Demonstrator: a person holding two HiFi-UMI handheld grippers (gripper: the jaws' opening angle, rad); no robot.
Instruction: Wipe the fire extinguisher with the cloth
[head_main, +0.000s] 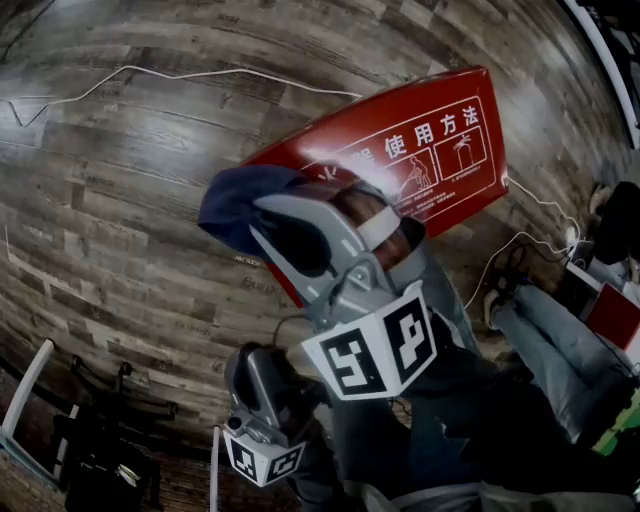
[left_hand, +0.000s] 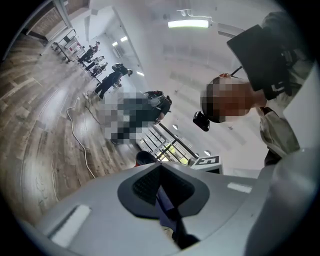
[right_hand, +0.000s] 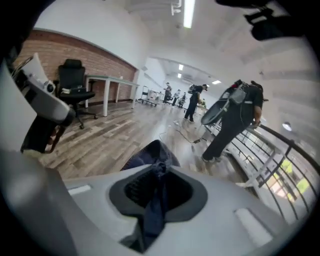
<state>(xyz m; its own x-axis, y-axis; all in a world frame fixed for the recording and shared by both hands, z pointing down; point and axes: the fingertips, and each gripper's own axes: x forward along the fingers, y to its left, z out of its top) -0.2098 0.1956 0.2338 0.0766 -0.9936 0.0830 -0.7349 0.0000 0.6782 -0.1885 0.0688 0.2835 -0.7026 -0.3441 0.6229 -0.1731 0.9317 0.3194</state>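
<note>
Listing by size, for the wipe you have in hand:

1. Grey-brown wood-plank floor (head_main: 150, 180). It carries everything here.
2. Red flat-fronted fire extinguisher case with a white printed instruction panel (head_main: 440, 130). It lies on the floor ahead of you, and its near end is hidden behind your right tool. No cylinder shows, so treat this red face as the surface to wipe.
3. Right hand-held gripper (head_main: 258, 218). It is angled down toward the case, with its jaws clamped on the cloth.
4. Left hand-held gripper (left_hand: 162, 187). It is low and near your body, well apart from the case. Its jaws are drawn together on item 6.
5. Dark blue bunched fabric cloth (head_main: 235, 195). It bulges past the right jaw tips at the case's near end; contact cannot be confirmed.
6. Thin blue-violet strip (left_hand: 167, 205). It is pinched in the left jaws' seam and is probably fabric.
7. White cable (head_main: 180, 72). It trails across the floor.

Lead with the cloth bulge, not the jaw tips. Press lightly and sweep lengthwise across the panel, and steer clear of the cable.
</note>
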